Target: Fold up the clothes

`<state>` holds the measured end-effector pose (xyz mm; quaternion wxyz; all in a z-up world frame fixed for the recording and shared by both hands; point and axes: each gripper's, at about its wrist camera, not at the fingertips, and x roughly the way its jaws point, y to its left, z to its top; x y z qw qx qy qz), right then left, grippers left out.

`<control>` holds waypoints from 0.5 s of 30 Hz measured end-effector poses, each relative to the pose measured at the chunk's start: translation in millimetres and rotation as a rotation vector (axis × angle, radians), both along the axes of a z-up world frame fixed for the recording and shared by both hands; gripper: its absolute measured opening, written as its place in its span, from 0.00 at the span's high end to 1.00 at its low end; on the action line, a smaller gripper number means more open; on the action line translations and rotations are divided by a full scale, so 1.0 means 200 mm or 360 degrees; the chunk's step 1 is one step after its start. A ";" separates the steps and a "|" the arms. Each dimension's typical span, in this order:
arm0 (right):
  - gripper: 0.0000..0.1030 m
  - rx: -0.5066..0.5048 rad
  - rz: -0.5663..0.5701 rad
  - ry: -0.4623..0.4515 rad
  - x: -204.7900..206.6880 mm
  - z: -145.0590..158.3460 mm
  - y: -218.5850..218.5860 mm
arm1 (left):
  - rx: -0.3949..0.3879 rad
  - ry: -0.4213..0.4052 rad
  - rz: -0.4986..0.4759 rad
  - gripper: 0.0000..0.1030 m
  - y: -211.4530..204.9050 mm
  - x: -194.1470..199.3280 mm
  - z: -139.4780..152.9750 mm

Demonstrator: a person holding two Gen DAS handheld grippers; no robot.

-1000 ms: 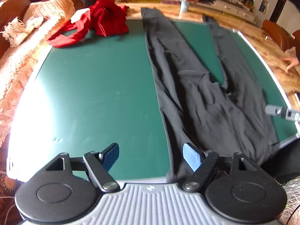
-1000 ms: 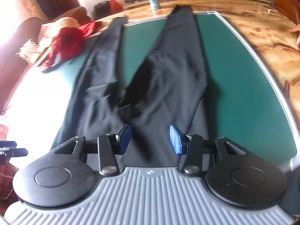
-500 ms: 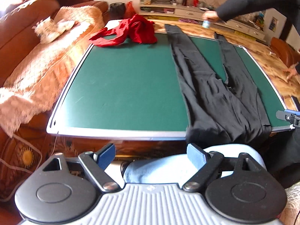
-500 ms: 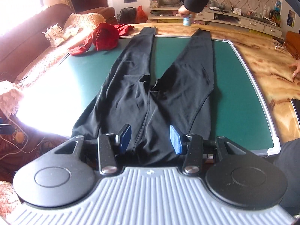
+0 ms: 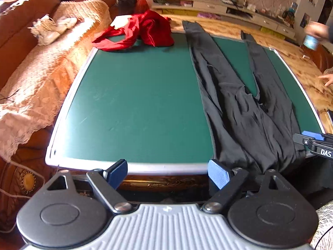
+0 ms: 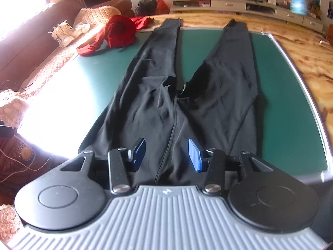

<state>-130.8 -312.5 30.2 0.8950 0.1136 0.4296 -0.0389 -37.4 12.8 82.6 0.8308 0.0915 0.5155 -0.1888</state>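
A: Since a second ago both claws have drawn back past the near edge of the surface point(image 5: 129, 108); the left claw point(image 5: 167, 174) gapes wide and empty, the right claw point(image 6: 165, 155) stands half apart over the waistband, gripping nothing.

B: So the black leggings point(image 6: 166, 104) lie flat by the right edge, unfolded. Containers?

A: None; only a red garment point(image 5: 145, 31) at the far left corner.

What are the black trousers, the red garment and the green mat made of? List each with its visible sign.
Black trousers: thin stretch knit, it seems; faint sheen, soft shallow wrinkles, lying flat.
Red garment: satin-like cloth, probably; bright glossy highlights along its crumpled folds.
Green mat: smooth hard board, perhaps plastic; light scuff marks, glare near the window, pale metal-looking rim.
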 end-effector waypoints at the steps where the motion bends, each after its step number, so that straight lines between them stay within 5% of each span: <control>1: 0.49 -0.0012 0.0006 0.0005 0.07 -0.01 -0.03 | 0.0007 0.0017 -0.0025 0.13 -0.05 0.08 -0.03; 6: 0.49 -0.0024 -0.0001 0.0005 0.58 -0.12 -0.31 | 0.0052 0.0019 -0.0177 0.13 -0.43 0.64 -0.17; 10: 0.49 0.0004 -0.0093 -0.0034 1.04 -0.18 -0.57 | 0.0117 -0.0128 -0.0274 0.13 -0.78 1.09 -0.26; 15: 0.49 0.0000 -0.0161 -0.0034 1.35 -0.16 -0.81 | 0.0106 -0.0144 -0.0402 0.13 -1.11 1.37 -0.27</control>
